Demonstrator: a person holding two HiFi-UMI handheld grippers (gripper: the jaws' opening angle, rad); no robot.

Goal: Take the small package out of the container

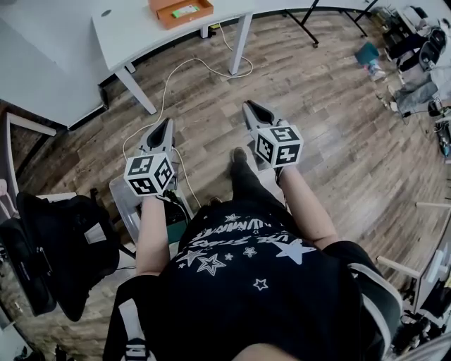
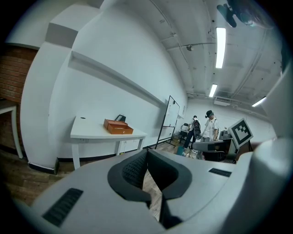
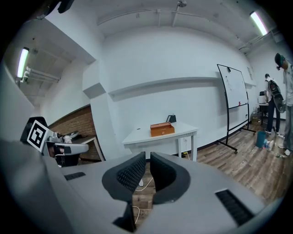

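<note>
Orange container (image 1: 163,14) sits on a white surface (image 1: 134,32) at the far side of the room, and a small green package (image 1: 185,10) lies inside it. A person stands well back from that surface on a wooden floor (image 1: 338,141), with a hand-held gripper in each hand, both pointing slightly downward and roughly toward the surface.

The left hand-held gripper (image 1: 167,124) has its jaws fully together at the tips and holds nothing. The right hand-held gripper (image 1: 249,107) has its jaws drawn together with only a sliver between them, and it also holds nothing. Each carries a cube with black-and-white square markers near the hand.

Both are well apart from the container and the package. A white cable (image 1: 184,67) trails across the floor from under the surface toward the person. A black bag (image 1: 70,240) rests at the person's left.
</note>
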